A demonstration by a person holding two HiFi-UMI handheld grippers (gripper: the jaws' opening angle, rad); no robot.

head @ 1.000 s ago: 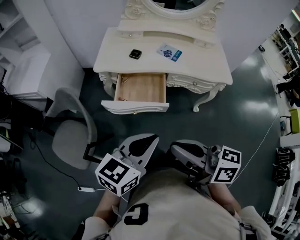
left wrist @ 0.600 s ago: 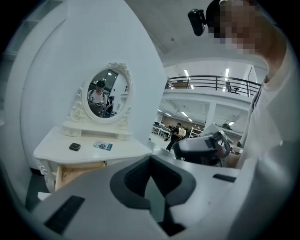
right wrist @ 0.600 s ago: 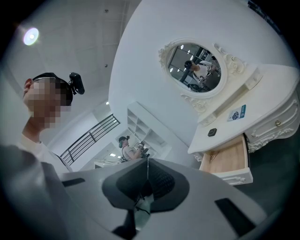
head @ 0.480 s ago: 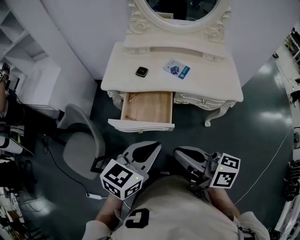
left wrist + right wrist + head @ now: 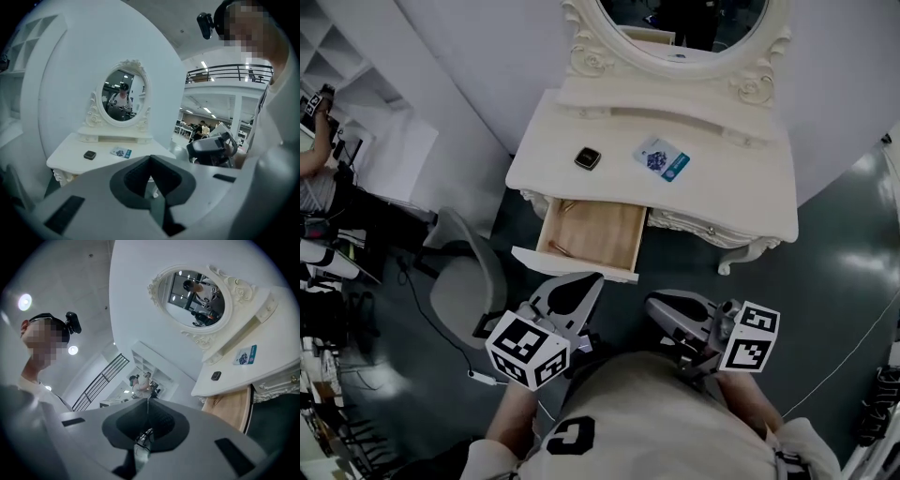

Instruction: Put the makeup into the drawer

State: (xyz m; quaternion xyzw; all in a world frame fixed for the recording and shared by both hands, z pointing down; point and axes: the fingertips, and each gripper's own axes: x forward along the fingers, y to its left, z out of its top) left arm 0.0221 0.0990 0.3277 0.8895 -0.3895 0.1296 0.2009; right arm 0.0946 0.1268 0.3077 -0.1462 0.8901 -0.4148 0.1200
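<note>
A small black compact (image 5: 588,157) and a blue-and-white makeup packet (image 5: 661,158) lie on the white dressing table (image 5: 750,187). Its left drawer (image 5: 591,234) is pulled out, with a thin item (image 5: 561,247) on its wooden floor. My left gripper (image 5: 598,277) and right gripper (image 5: 652,302) are held side by side in front of the drawer, both shut and empty, clear of the table. In the left gripper view the shut gripper (image 5: 150,157) points toward the compact (image 5: 89,155) and packet (image 5: 121,152). The right gripper view shows the shut gripper (image 5: 147,401), the compact (image 5: 215,376), the packet (image 5: 245,355) and the drawer (image 5: 234,408).
A grey office chair (image 5: 464,281) stands left of the drawer. A cable with a white adapter (image 5: 478,377) lies on the dark floor. White shelves (image 5: 356,112) stand at the far left, with a person (image 5: 314,178) beside them. An oval mirror (image 5: 680,19) rises behind the table.
The dressing table has come closer and now sits more turned in the head view. Both grippers have been carried toward the open drawer, still shut.
</note>
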